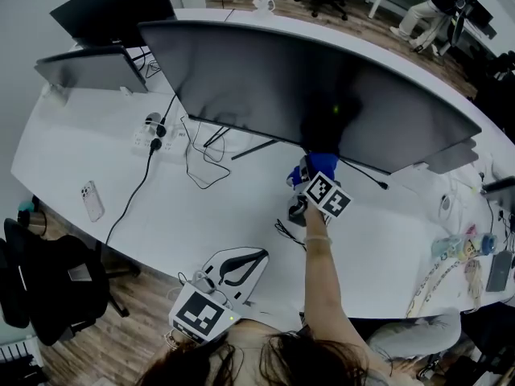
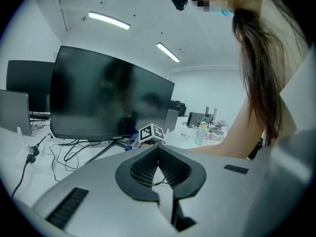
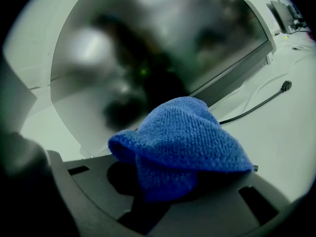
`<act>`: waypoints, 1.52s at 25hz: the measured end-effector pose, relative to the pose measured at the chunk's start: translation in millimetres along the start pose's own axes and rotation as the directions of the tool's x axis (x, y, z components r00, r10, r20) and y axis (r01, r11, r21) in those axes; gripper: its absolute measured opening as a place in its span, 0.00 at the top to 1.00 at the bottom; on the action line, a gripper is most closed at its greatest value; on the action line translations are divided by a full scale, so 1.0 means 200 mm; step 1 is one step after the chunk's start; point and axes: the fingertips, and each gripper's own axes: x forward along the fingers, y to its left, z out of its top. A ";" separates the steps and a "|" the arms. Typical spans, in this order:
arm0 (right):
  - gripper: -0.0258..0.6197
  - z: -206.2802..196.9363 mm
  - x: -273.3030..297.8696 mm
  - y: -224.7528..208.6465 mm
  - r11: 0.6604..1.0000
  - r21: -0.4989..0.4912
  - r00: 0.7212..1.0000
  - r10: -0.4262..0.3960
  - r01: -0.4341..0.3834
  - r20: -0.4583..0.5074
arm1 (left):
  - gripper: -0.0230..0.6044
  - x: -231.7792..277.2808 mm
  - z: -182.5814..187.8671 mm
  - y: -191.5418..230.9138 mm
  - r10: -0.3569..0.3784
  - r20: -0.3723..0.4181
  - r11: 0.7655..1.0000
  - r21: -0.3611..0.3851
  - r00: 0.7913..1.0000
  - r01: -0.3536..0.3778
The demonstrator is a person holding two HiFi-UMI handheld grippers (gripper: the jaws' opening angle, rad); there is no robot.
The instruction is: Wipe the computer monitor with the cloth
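Head view: the white desk [image 1: 241, 207] fills the middle, and the curved monitor [image 1: 322, 95] sweeps across it from 10 to 3 o'clock, its screen dark. The right gripper [image 1: 312, 177], at the end of an outstretched arm, sits just right of centre by the screen's lower edge. Its jaws are clamped on a bunched blue cloth [image 3: 182, 142] held up close to the glass; whether it touches, I cannot tell. The left gripper [image 2: 158, 149] hangs at 7 o'clock over the desk's near edge, jaws pressed together on nothing. A phone [image 1: 92, 201] lies at 9 o'clock.
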 end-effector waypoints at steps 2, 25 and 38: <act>0.81 0.00 0.00 0.00 1.000 0.001 1.000 -0.005 0.005 0.004 | 0.95 -0.01 -0.01 0.01 -0.011 -0.001 1.000 0.006 1.000 0.011; 0.81 -0.07 0.06 0.14 1.000 0.008 1.000 -0.015 0.015 0.012 | 0.95 -0.19 0.00 0.17 -0.023 -0.021 0.999 0.024 1.000 0.024; 0.81 -0.12 0.09 0.25 1.000 -0.004 1.000 0.007 -0.007 -0.019 | 0.95 -0.28 -0.01 0.22 0.011 0.004 1.000 0.029 1.000 -0.011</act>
